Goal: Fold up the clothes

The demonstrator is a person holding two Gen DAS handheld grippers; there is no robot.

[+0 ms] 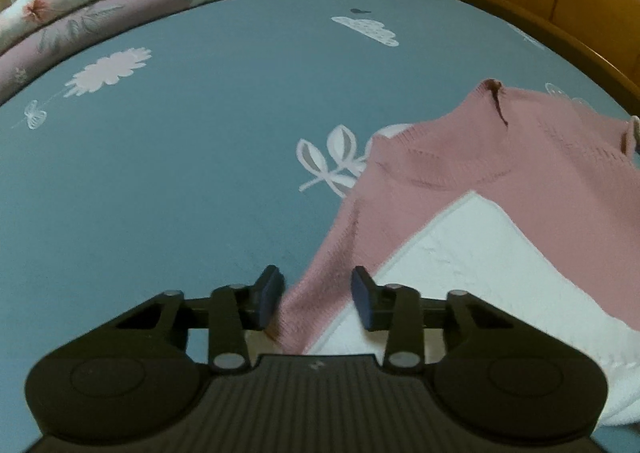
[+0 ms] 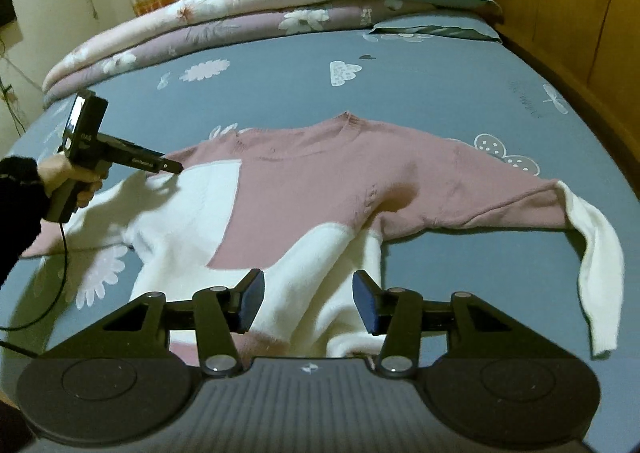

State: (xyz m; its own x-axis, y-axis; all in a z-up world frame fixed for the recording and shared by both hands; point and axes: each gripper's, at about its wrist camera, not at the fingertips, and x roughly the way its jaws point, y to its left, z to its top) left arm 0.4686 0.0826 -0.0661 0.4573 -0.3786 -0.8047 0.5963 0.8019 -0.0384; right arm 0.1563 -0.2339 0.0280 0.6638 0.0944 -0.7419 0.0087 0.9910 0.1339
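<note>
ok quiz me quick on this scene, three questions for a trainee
1. What two colours is the sweater?
2. True or false: it is already folded in half.
3. In the right wrist view, what shows between the open jaws of the right gripper? A) the sweater's white lower part B) a pillow C) the collar

Key: 1) pink and white; 2) false, it lies spread out; 3) A
</note>
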